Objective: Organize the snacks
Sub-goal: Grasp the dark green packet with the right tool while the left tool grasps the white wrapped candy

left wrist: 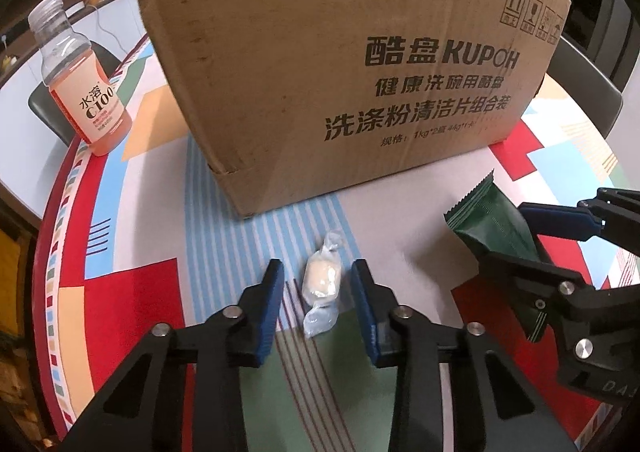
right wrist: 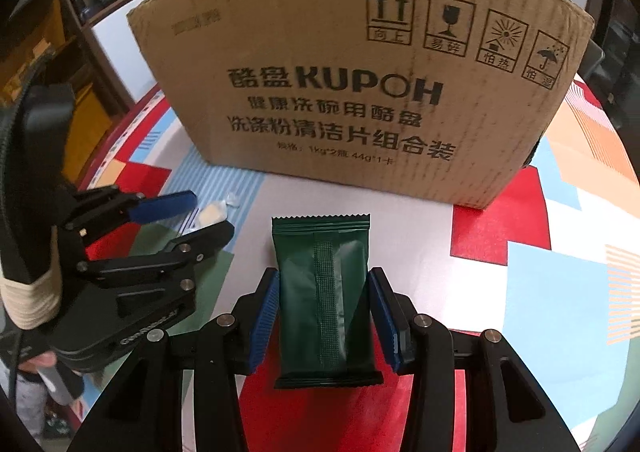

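A clear-wrapped pale candy (left wrist: 321, 284) lies on the patterned table between the open blue pads of my left gripper (left wrist: 318, 276), with gaps on both sides. It also shows in the right wrist view (right wrist: 212, 213). A dark green snack packet (right wrist: 324, 300) lies flat between the pads of my right gripper (right wrist: 324, 288); the pads stand at its edges, and I cannot tell if they press it. The packet shows in the left wrist view (left wrist: 492, 223) too. A large brown cardboard box (left wrist: 340, 63) stands just behind both items.
A bottle of orange drink (left wrist: 80, 79) stands at the table's left edge. The round table (left wrist: 132, 252) has a red rim close on the left. The left gripper (right wrist: 168, 219) sits close beside the right one. Shelves and furniture lie beyond.
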